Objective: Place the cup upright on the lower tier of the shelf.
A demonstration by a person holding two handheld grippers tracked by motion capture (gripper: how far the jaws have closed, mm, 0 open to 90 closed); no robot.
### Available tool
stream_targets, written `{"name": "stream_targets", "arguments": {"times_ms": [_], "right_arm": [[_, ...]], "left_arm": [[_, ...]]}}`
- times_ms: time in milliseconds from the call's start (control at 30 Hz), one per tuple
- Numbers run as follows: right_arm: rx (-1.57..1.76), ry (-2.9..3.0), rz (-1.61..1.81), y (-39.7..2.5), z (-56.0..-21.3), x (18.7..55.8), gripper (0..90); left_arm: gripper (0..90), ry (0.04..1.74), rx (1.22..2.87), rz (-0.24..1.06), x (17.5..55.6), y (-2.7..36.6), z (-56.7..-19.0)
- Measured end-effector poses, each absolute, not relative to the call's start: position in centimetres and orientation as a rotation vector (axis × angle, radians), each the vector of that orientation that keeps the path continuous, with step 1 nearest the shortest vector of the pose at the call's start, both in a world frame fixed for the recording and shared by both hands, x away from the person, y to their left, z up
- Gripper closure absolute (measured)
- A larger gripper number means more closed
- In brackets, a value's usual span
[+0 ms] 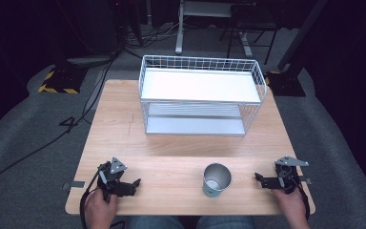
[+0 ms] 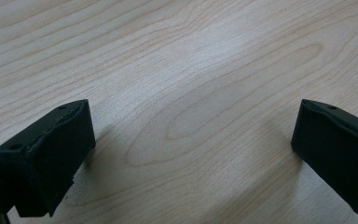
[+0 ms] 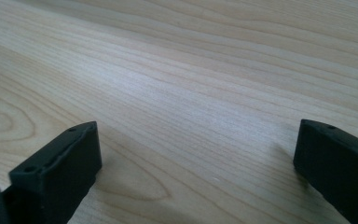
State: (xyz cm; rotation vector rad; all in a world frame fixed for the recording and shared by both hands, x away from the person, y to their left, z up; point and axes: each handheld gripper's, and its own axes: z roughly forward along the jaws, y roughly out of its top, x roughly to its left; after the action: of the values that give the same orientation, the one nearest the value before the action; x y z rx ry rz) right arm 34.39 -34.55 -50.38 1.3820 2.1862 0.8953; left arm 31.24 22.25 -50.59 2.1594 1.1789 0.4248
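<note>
Standing upright near the front edge of the pale, wood-grained table [image 1: 124, 124], a cylindrical metal cup [image 1: 216, 179] with a teal lower band sits between the two grippers, nearer the right one. Behind it rises a white wire rack [image 1: 200, 93] with two flat shelves. Both the left gripper [image 2: 193, 140] and right gripper [image 3: 198, 154] rest low over bare wood, matte black jaws spread wide, gripping nothing.

Pale, smooth matt wood-grain table [image 1: 171, 143]; white wire-metal rack [image 1: 201, 95]; shiny metal cup [image 1: 216, 179]; matt black tools.
</note>
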Motion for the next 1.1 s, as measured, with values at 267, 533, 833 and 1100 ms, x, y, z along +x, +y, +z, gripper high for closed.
{"name": "stream_targets", "arguments": {"times_ms": [267,533,833,1100], "right_arm": [[1.382,2.129,0.949,-34.2,-49.3,33.3,4.7],[1.332,2.101,1.086,-33.6,-47.1,31.1,8.0],[1.254,2.111,1.179,-32.3,-45.5,28.6,10.3],[1.182,2.158,1.213,-31.1,-44.7,26.8,11.6]], "left_arm": [[0.0,1.178,2.160,0.421,31.3,22.2,-50.6],[0.0,1.154,2.174,0.414,31.3,22.1,-50.6],[0.0,1.140,2.180,0.405,31.2,22.1,-50.6],[0.0,1.140,2.180,0.405,31.2,22.1,-50.6]]}}
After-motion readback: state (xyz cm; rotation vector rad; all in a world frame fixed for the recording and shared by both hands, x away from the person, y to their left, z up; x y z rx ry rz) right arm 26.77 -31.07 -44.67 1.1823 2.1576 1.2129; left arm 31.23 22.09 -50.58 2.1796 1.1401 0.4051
